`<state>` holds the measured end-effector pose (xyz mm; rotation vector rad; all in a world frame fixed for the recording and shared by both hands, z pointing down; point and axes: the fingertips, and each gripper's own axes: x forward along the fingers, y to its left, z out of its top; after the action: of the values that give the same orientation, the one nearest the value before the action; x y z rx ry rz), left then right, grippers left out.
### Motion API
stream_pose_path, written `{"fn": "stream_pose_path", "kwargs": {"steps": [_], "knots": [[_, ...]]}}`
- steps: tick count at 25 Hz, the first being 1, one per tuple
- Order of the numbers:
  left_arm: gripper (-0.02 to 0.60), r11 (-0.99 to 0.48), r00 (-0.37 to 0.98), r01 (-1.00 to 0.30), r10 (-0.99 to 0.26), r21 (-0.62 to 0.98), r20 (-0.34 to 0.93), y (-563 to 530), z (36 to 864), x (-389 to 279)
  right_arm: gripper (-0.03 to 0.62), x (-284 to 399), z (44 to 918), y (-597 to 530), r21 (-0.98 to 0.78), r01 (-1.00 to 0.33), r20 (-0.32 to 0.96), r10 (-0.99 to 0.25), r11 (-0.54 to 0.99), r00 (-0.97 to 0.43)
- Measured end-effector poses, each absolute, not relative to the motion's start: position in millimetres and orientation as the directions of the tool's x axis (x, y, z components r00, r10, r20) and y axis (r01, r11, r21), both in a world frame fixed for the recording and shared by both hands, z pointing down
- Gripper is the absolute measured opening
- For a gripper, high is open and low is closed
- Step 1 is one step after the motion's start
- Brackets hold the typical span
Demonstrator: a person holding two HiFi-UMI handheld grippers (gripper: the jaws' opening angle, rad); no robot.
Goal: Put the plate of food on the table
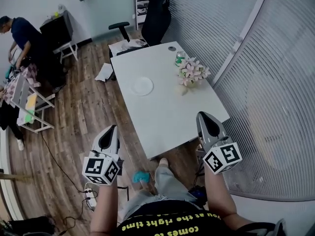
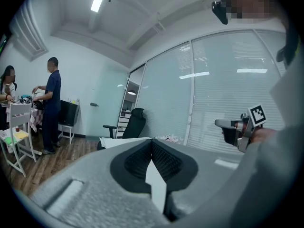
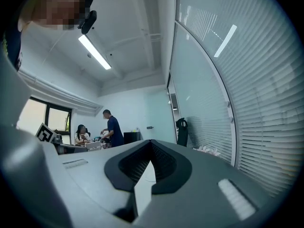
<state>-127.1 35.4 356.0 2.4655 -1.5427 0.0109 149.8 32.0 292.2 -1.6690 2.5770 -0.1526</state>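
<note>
A round white plate (image 1: 142, 86) lies on the white table (image 1: 162, 122), towards its far left part; I cannot make out food on it. Both grippers are held low in front of the person, short of the table's near edge and pointing towards it. My left gripper (image 1: 112, 128) hangs over the wooden floor left of the near corner, jaws together and empty. My right gripper (image 1: 204, 115) hovers at the near right corner, jaws together and empty. In the left gripper view the jaws (image 2: 152, 141) meet at the tip, and the right gripper (image 2: 233, 127) shows at the right. The right gripper view shows its jaws (image 3: 151, 142) closed too.
A bunch of pale flowers (image 1: 192, 73) and a green can (image 1: 180, 58) stand on the table's right side. A black office chair (image 1: 156, 16) is at its far end. A blinds-covered glass wall (image 1: 266, 82) runs along the right. A person (image 1: 22, 33) stands by a white rack (image 1: 29, 102) at far left.
</note>
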Motion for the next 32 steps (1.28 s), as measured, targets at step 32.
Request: {"fn": "stream_pose_path", "kwargs": {"steps": [32], "knots": [[0.000,-0.276,0.301,-0.948,-0.941,0.161,0.158,-125,358,-75,0.003,223,317,-159,-0.176,-0.852,0.039,-0.862,0.492,-0.506]]}}
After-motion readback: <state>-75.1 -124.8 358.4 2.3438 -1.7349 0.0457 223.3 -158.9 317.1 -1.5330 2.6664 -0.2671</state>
